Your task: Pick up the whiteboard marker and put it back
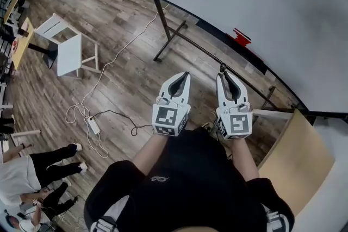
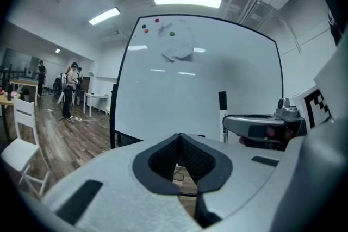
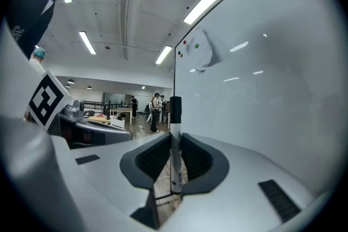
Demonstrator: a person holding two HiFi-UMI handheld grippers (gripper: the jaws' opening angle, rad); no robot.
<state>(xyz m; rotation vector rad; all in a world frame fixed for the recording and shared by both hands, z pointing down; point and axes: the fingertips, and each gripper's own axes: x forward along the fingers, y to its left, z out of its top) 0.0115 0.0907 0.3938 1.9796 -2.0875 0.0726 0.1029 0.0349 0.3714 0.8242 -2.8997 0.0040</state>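
A whiteboard marker, white with a black cap at its top, stands upright between the pads of my right gripper, which is shut on it. In the head view the right gripper points at the whiteboard's lower rail, the marker's cap sticking out at its tip. My left gripper hangs beside it on the left, shut with nothing in it. In the left gripper view the jaw tips meet, and the marker shows to the right in front of the whiteboard.
A red object sits on the board's rail. On the wooden floor there are a white stool and cables with a power strip. People stand at lower left. A light wooden panel is at my right.
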